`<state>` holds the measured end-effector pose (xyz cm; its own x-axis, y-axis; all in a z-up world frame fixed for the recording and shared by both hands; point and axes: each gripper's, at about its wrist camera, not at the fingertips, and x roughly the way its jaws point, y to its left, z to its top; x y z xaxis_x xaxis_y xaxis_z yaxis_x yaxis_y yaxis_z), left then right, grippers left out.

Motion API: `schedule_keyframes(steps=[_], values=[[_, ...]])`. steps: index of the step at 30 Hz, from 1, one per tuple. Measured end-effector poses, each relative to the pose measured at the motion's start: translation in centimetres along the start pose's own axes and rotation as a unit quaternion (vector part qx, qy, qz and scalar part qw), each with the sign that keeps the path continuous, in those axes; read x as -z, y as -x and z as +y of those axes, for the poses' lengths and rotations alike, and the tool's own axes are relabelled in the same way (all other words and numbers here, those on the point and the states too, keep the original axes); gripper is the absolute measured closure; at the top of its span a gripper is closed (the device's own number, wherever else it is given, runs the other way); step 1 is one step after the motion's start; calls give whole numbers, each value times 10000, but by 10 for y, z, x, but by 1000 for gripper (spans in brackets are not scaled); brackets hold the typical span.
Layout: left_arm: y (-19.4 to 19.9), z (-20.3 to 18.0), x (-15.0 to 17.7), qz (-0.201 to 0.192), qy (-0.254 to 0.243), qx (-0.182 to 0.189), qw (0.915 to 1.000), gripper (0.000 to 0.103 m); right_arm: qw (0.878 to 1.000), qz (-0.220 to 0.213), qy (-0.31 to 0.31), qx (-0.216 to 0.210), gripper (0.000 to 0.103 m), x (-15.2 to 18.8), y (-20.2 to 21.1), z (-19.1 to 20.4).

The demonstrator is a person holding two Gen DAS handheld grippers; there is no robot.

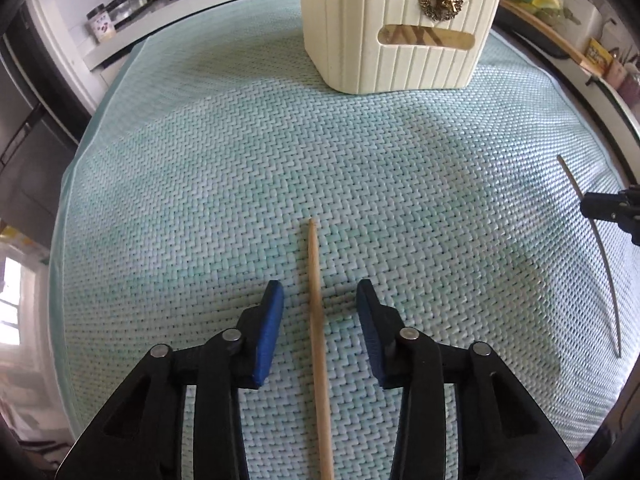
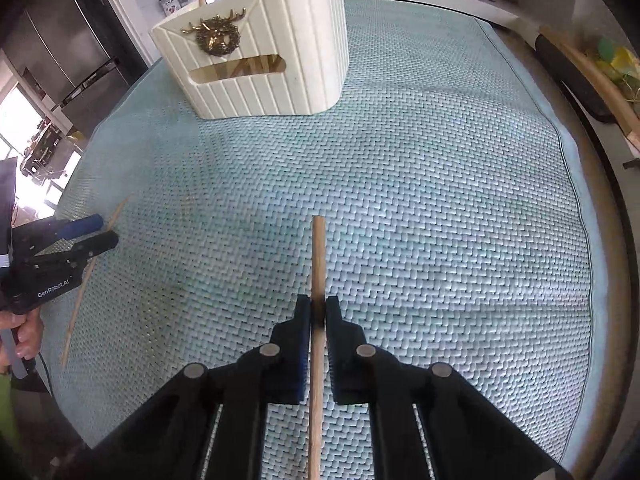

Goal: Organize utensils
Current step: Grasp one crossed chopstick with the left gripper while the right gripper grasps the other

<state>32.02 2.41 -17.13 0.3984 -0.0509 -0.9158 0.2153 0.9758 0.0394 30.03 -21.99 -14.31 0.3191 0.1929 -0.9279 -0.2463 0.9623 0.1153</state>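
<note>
A wooden chopstick lies on the woven pale-green mat, running lengthwise between the blue pads of my left gripper. That gripper is open, with a gap on each side of the stick. My right gripper is shut on a second wooden chopstick, which sticks out ahead over the mat. In the left wrist view the right gripper shows at the far right, holding its chopstick. A cream ribbed utensil holder with a gold deer ornament stands at the mat's far side, several sticks inside.
The holder is straight ahead of the left gripper. Jars stand on a counter at the back left, near a dark fridge. A wooden rim curves past the mat's right edge. A hand holds the left gripper.
</note>
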Motion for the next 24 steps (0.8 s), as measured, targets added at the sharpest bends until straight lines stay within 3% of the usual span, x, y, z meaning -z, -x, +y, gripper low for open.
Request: schedule_keyframes(steps=[4, 7, 10, 13, 15, 18, 24], values=[[0, -12, -1, 58, -316, 19, 9995, 96, 9995, 193, 168, 177, 95, -10, -13, 10], [2, -21, -1, 67, -493, -137, 9987, 98, 9986, 360, 279, 251, 93, -23, -22, 17], [2, -19, -2, 67, -422, -41, 9991, 99, 9981, 445, 303, 310, 72, -37, -38, 21], [3, -13, -3, 75, -274, 109, 9995, 99, 9968, 341, 484, 531, 70, -45, -46, 31], [4, -10, -4, 85, -186, 184, 9996, 99, 9943, 219, 813, 660, 96, -49, -53, 43], [12, -4, -4, -18, -28, 214, 9998, 99, 9962, 111, 647, 578, 96, -52, -51, 43], [68, 4, -8, -653, 191, 449, 9967, 99, 9960, -844, 276, -96, 96, -49, 15, 32]])
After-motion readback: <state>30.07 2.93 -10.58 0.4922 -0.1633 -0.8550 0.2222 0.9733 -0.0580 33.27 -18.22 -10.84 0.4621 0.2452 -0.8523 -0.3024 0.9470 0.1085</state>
